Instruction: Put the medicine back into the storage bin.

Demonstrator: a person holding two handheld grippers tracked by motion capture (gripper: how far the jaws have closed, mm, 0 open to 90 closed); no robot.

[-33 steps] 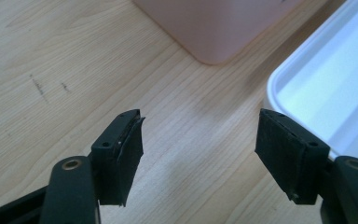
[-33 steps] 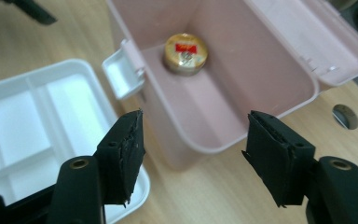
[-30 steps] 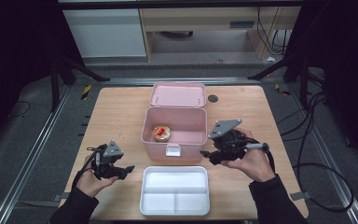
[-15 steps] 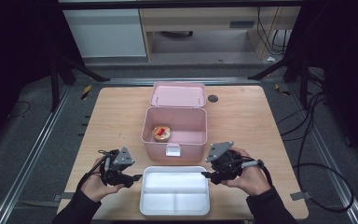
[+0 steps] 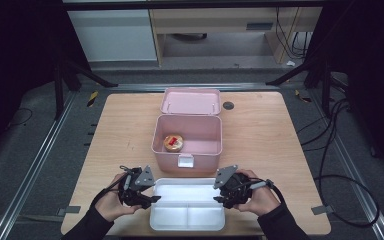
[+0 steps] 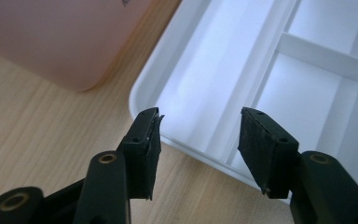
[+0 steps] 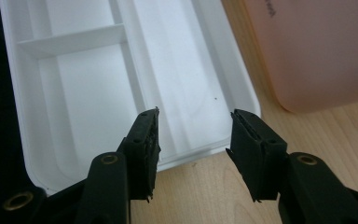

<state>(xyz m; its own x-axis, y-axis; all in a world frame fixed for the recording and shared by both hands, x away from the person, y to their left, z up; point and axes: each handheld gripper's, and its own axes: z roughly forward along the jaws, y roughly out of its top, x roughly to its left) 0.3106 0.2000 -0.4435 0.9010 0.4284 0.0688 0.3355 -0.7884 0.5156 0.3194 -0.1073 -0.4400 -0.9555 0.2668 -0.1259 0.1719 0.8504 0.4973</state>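
A white divided tray (image 5: 187, 227) lies at the table's front edge, empty. My left gripper (image 5: 152, 199) is at its left end, open; in the left gripper view (image 6: 198, 135) the tray's rim (image 6: 186, 145) runs between the jaws. At the tray's right end my right gripper (image 5: 219, 199) is open too, and in the right gripper view (image 7: 193, 135) the tray's rim (image 7: 200, 156) shows between the jaws. I cannot tell whether either gripper touches the tray.
Just behind the tray stands an open pink box (image 5: 156, 135), close to both grippers, with a round bun-like item (image 5: 173, 143) inside. Its lid (image 5: 191, 101) lies flat behind it. The box wall shows pink in both gripper views (image 6: 51, 37) (image 7: 317, 46).
Both grippers have come inward and toward the front edge, from beside the pink box to the two short ends of the white tray. Both stay open.
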